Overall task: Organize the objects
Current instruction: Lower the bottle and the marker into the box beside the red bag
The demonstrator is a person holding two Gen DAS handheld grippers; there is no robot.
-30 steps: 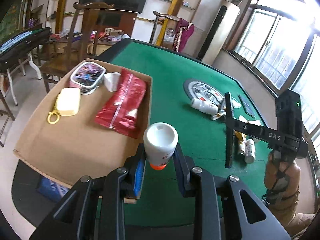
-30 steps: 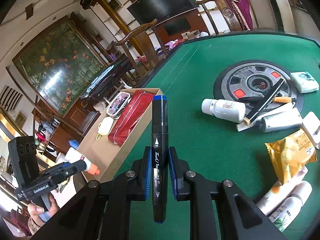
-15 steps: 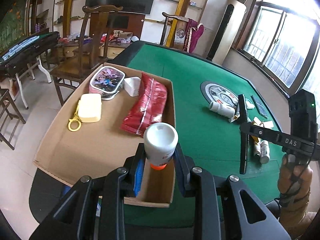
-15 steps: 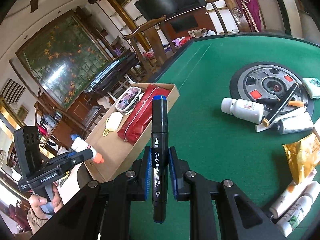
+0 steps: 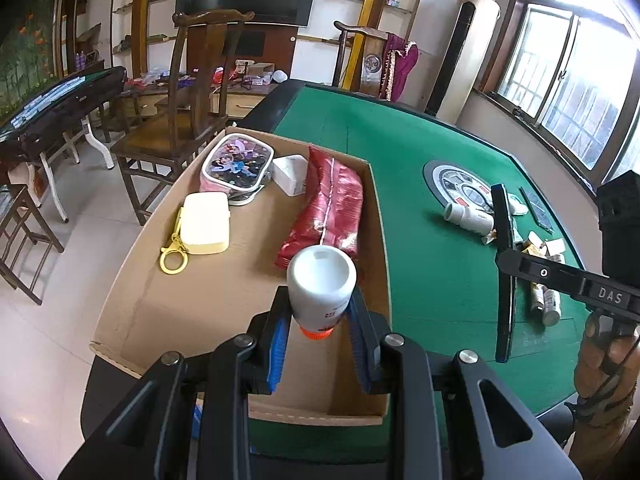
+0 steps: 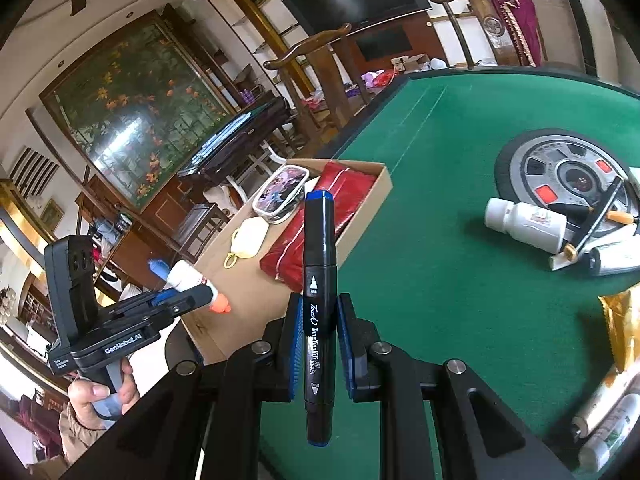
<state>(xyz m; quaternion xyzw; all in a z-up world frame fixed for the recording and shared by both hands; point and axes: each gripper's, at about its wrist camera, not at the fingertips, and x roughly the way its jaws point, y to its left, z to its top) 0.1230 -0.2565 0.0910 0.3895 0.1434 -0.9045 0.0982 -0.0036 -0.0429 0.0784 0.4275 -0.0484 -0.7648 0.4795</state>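
left hand-held gripper (image 5: 320,320) clamped on white bottle (image 5: 321,284), right hand-held gripper (image 6: 318,344) clamped on black marker (image 6: 319,280), orange cap tip plain only from right wrist

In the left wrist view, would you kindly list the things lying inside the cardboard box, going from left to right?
Yellow key ring clip → cream case → cartoon-print pouch → small white box → red foil packet.

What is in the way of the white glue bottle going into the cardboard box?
Nothing visible. The white glue bottle with the orange cap hangs over bare floor in the brown cardboard box; the red foil packet lies just beyond it.
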